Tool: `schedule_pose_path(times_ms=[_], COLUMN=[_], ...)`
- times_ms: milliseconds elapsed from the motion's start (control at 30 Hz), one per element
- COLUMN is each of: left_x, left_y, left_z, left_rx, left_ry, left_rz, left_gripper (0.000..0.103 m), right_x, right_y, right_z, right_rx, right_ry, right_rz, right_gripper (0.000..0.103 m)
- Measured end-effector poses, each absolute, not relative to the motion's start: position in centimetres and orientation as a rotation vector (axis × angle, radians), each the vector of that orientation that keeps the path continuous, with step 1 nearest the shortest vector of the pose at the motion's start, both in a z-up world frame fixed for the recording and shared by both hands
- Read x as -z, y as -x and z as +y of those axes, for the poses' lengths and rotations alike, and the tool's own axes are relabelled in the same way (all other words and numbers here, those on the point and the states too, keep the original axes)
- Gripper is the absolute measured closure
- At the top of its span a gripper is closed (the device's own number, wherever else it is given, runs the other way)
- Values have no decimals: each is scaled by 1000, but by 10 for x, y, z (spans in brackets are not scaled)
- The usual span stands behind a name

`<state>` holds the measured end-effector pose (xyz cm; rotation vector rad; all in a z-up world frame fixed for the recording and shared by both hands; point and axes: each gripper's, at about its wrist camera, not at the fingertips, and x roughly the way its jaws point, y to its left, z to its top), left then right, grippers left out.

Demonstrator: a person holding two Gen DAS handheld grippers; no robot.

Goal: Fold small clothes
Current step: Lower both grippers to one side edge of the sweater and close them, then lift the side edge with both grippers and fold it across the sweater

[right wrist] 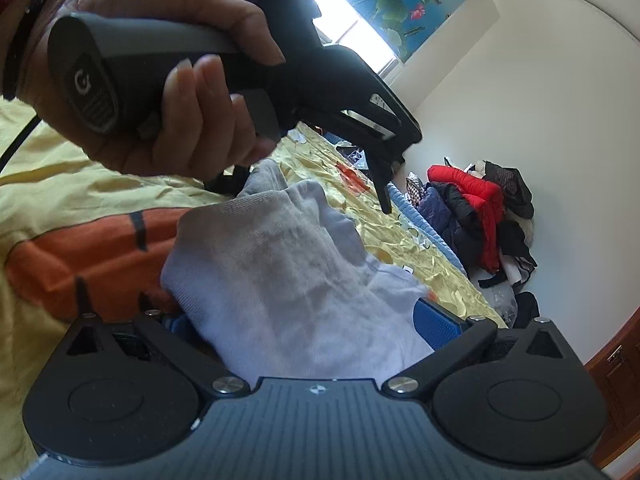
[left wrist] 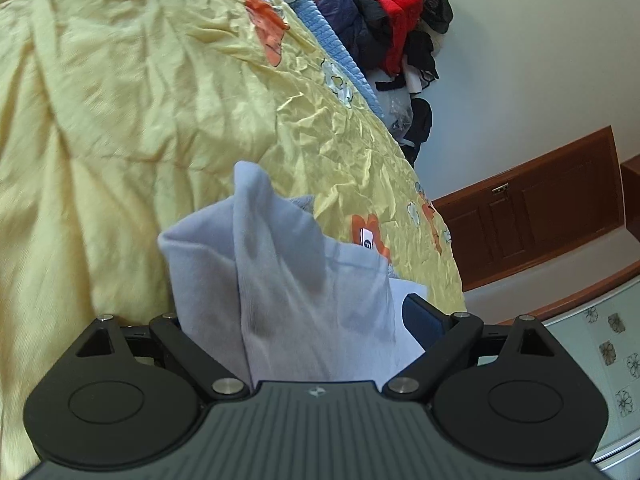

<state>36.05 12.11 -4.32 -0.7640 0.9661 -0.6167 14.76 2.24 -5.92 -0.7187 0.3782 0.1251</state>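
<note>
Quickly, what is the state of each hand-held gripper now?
Left hand-held gripper: white sock between its fingers; grip cannot be told.
Right hand-held gripper: the white sock between its fingers; grip cannot be told.

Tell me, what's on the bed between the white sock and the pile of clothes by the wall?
Only the crumpled yellow bedsheet with orange and white flowers, in the left wrist view. It stretches from the white sock to the pile of clothes.

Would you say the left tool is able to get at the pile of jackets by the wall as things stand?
Probably not: the left tool already has the pale sock between its fingers, and the pile of jackets lies at the far end of the yellow bedspread.
</note>
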Motion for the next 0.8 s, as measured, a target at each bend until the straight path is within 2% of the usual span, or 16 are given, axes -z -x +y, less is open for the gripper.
schedule_pose_path(times_ms=[33, 100, 133, 167, 200, 267, 300, 333, 367, 400, 500, 800], left_x=[43, 43, 42, 41, 40, 39, 39, 40, 41, 42, 38, -3], left_y=[-363, -367, -368, -369, -370, -368, -367, -367, -366, -366, -360, -338], left_z=[120, 119, 118, 115, 113, 110, 110, 110, 111, 110, 107, 78], left_rx=[617, 608, 595, 577, 555, 527, 517, 509, 495, 481, 456, 376], left_ry=[762, 756, 743, 715, 678, 615, 605, 601, 596, 584, 538, 337], left_rz=[958, 944, 940, 942, 944, 947, 949, 952, 953, 954, 938, 851], left_gripper=[10, 13, 18, 32, 42, 65, 71, 75, 85, 90, 94, 95], right_x=[60, 62, 63, 64, 64, 65, 65, 64, 64, 65, 66, 30], right_y=[-150, -151, -151, -150, -150, -149, -149, -149, -149, -150, -152, -146], right_z=[23, 25, 26, 27, 28, 30, 30, 30, 31, 31, 31, -2], right_rx=[-135, -150, -159, -168, -179, -201, -211, -217, -221, -225, -237, -293], right_ry=[718, 727, 731, 734, 736, 739, 740, 740, 741, 743, 749, 509], right_rz=[381, 381, 380, 381, 383, 392, 396, 400, 406, 408, 408, 396], right_gripper=[6, 27, 31, 40, 50, 61, 68, 71, 75, 79, 87, 91])
